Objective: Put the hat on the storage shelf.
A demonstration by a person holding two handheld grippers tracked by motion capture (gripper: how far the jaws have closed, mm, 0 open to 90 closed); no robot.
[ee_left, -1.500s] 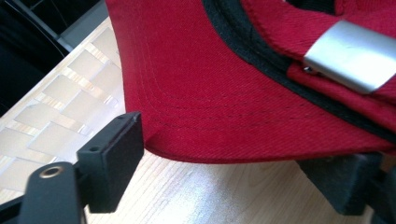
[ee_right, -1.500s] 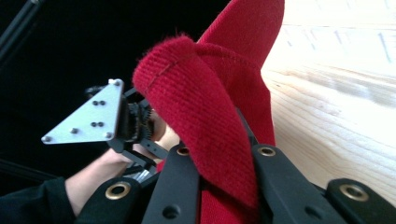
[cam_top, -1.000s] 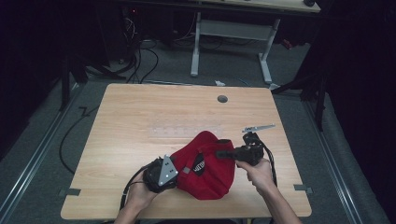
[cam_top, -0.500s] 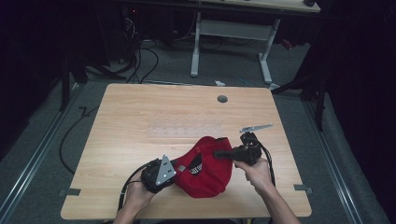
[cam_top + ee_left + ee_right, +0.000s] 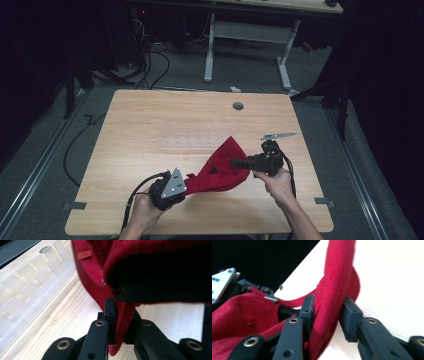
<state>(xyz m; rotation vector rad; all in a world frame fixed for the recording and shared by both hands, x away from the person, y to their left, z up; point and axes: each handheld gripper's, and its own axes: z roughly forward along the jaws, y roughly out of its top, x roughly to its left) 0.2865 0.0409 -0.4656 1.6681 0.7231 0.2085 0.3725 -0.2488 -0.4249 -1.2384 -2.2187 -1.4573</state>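
Note:
A red cap (image 5: 220,170) lies near the front of the wooden table (image 5: 150,125), stretched between both grippers. My left gripper (image 5: 187,181) is at its left end. In the left gripper view the jaws (image 5: 120,315) have just been closing and now pinch the cap's (image 5: 155,270) red edge. My right gripper (image 5: 235,163) points left into the cap's right side. In the right gripper view its jaws (image 5: 328,312) have just been opening. A fold of the cap (image 5: 332,295) stands between them, leaning on the left pad with a gap to the right pad (image 5: 350,320).
A clear ridged plastic piece (image 5: 192,137) lies flat at the table's middle, just beyond the cap. A round grey grommet (image 5: 238,106) sits near the far edge. Behind the table stand a white desk frame (image 5: 250,35) and floor cables (image 5: 150,65).
The cap has been drawn from a flat heap into a raised, stretched shape. The left gripper has closed on its edge and lifted a little. The right gripper has stayed in place.

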